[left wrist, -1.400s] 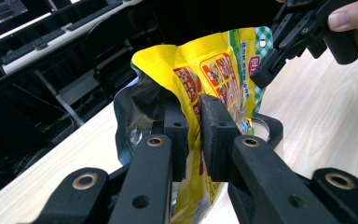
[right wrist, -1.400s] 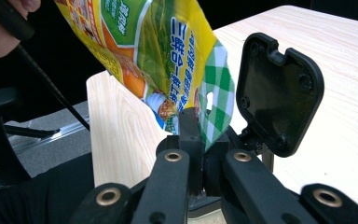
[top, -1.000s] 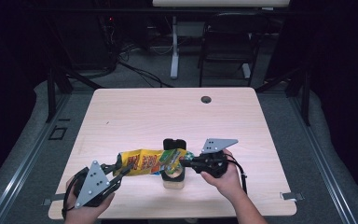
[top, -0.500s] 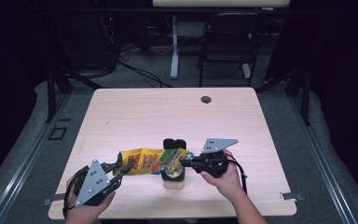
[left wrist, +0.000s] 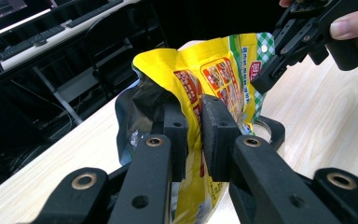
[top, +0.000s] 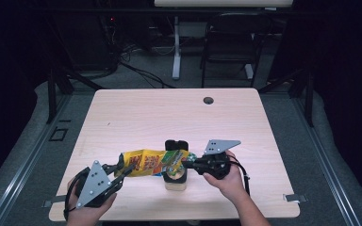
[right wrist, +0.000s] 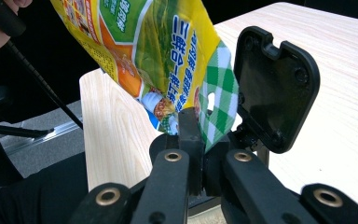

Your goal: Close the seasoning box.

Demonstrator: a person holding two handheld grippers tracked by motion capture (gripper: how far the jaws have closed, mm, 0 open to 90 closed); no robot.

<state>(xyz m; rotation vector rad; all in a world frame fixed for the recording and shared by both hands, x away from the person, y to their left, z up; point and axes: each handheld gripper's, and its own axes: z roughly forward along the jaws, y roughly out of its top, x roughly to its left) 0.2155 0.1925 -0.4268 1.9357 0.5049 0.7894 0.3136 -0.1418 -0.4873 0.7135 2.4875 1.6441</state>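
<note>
A yellow snack bag (top: 147, 162) with a green-checked end hangs stretched between both grippers above the front of the table (top: 169, 117). My left gripper (top: 125, 168) is shut on the bag's crumpled bottom end, and the foil (left wrist: 214, 70) passes between its jaws (left wrist: 193, 123). My right gripper (top: 185, 165) is shut on the green-checked corner (right wrist: 216, 107), its pads pressed together (right wrist: 200, 135). Under that corner stands a pale container (top: 175, 181) with its black hinged lid (top: 176, 144) (right wrist: 275, 88) raised. The right gripper (left wrist: 279, 60) also appears at the top right of the left gripper view.
A dark round grommet hole (top: 208, 100) sits near the table's far edge. A black chair (top: 233, 42) and a white desk leg (top: 176, 52) stand behind the table, with cables on the floor. Bare wood lies beyond the bag.
</note>
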